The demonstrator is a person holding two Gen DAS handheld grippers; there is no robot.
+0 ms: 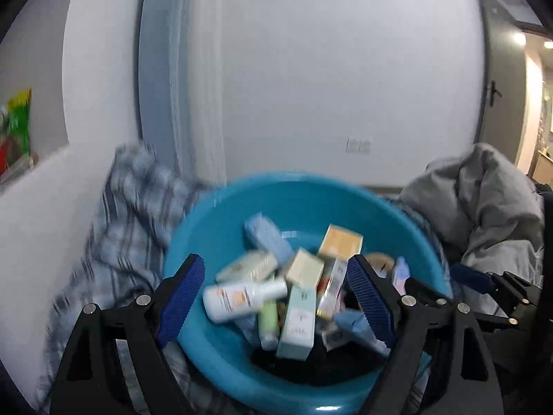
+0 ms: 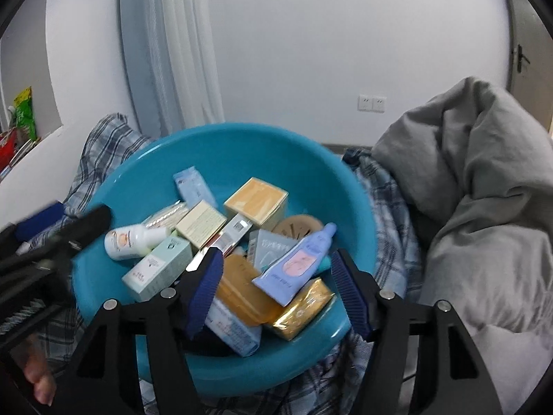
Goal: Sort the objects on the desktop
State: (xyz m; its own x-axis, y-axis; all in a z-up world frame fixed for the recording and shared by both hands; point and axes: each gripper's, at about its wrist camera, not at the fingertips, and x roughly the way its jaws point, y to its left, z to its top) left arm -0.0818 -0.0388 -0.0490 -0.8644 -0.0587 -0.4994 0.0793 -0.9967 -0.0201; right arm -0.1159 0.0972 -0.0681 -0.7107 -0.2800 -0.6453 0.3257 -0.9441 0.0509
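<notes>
- Everything here sits around the big teal basin (image 2: pixel 221 159), which is parked on a blue-and-white plaid cloth (image 2: pixel 100 145).
- The basin is packed with toiletries: a white bottle (image 2: pixel 133 240) lies on its side near the left wall, and a mint-green box (image 2: pixel 159 268) is just in front of it.
- A cream box (image 2: pixel 200 223) sits about mid-basin, and an orange-topped box (image 2: pixel 257 199) lies behind it toward the far wall.
- A lilac tube (image 2: pixel 299 263) lies tilted on top of the pile at the near right, cap pointing to the far right. A gold foil packet (image 2: pixel 304 307) is under its flat end, by the near rim.
- The right gripper (image 2: pixel 276 290) hangs over the near side of the basin, jaws apart. The tube's flat end sits between them, but the pads aren't pressing on it, so it's holding nothing.
- The left gripper (image 1: pixel 276 297) is spread wide over the basin's near-left side, gripping nothing. That view is pretty blurry.
- A rumpled grey duvet (image 2: pixel 484 190) is piled just right of the basin.
- White curtain (image 2: pixel 179 52) hangs behind it.
</notes>
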